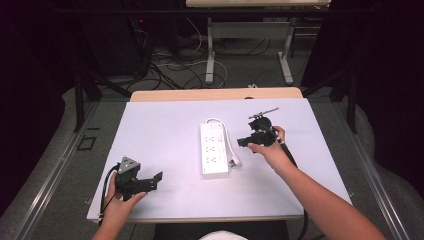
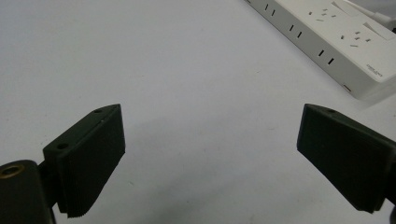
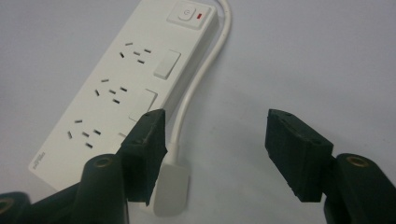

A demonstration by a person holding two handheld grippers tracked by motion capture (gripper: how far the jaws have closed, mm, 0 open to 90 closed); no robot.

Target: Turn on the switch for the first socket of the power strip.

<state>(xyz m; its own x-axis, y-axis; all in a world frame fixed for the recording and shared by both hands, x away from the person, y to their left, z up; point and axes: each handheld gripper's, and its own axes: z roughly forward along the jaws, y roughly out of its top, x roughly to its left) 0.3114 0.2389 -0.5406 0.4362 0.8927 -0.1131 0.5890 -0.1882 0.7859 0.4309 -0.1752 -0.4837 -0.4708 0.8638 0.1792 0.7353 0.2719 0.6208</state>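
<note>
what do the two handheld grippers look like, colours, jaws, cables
Both are black. The left gripper carries a grey three-cornered plate on top and trails a black cable; its ribbed pads have small holes. The right gripper trails a black cable too. Forearms are bare, no sleeves.

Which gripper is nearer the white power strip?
Right. The right gripper hovers just beside the power strip, by its plug; the left gripper sits farther off near the table's front-left.

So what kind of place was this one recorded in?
Probably a lab or recording workshop rather than a home: a white-topped table ringed by dark curtains, loose cables on the floor behind it, another desk frame beyond, and only a white power strip laid out.
</note>
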